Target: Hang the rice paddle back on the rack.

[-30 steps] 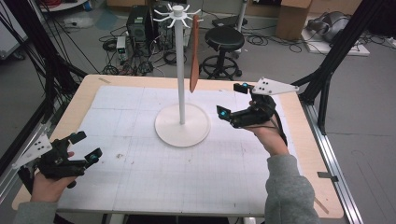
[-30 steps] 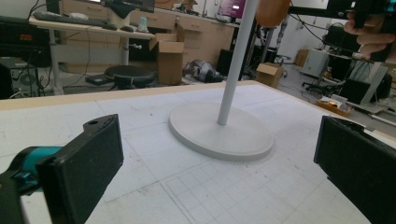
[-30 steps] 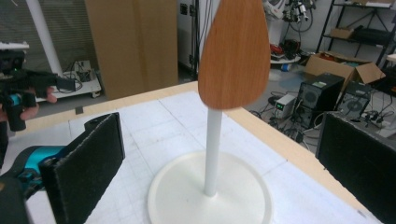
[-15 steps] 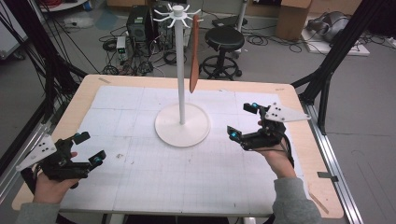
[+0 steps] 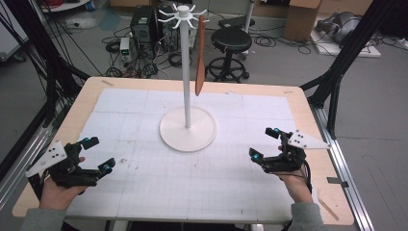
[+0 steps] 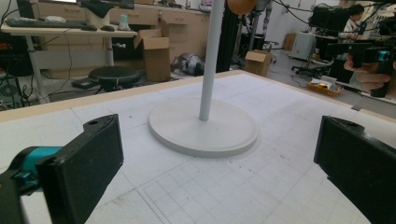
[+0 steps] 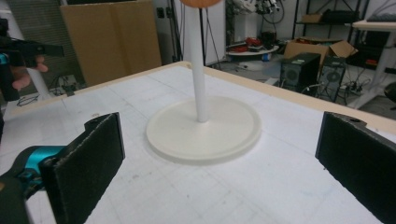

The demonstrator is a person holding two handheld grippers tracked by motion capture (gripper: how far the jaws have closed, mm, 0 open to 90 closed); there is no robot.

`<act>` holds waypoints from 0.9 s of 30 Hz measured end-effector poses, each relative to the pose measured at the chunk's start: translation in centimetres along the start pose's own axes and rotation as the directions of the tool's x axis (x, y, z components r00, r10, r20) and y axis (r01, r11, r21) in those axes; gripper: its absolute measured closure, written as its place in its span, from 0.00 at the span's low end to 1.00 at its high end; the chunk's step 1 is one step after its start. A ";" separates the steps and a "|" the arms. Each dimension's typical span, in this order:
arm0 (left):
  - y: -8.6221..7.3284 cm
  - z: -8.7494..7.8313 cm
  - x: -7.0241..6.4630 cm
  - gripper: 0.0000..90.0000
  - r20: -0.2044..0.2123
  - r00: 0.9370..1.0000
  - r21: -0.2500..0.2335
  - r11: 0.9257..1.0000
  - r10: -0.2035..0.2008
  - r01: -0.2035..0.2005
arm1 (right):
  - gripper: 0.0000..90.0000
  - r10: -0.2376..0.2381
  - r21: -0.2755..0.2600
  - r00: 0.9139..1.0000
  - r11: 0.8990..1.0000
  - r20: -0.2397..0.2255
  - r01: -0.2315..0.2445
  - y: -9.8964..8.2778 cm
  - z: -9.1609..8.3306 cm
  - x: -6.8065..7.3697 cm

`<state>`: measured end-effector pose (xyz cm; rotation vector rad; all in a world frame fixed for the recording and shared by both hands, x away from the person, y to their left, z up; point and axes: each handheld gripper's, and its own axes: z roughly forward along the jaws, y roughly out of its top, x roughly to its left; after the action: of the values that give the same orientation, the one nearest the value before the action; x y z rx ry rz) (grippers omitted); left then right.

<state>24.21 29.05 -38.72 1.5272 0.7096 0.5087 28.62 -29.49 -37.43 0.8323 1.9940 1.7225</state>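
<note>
Right gripper (image 5: pixel 273 143) has backed away from the stand (image 5: pixel 187 126); both sets of fingers are wide and empty. Spatula (image 5: pixel 199 53) hangs from its top, so we reach up slowly.

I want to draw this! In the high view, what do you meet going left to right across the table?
Left gripper → white stand → right gripper.

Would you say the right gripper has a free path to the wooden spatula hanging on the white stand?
Probably yes: the right gripper is open, and bare mat lies between it and the spatula hanging from the stand.
</note>
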 end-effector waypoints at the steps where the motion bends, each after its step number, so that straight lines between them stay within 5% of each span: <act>1: 0.0 0.0 0.0 0.02 0.000 1.000 0.000 1.000 0.000 0.000 | 0.00 0.000 0.000 1.000 1.000 0.000 0.000 0.0 0.0 0.0; 13: -0.2 0.2 -0.2 0.02 0.000 1.000 0.005 1.000 0.009 -0.009 | 0.00 0.023 0.044 0.996 0.999 0.082 -0.026 -2.8 -3.2 -0.3; 27: -0.2 0.2 -0.5 0.02 -0.008 1.000 0.008 1.000 0.025 -0.025 | 0.00 0.070 -0.010 0.983 0.998 0.169 -0.069 -3.7 -7.2 0.4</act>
<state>23.94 28.55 -38.84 1.5433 0.7005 0.5316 23.06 -34.96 -39.76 1.0227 1.8686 1.6332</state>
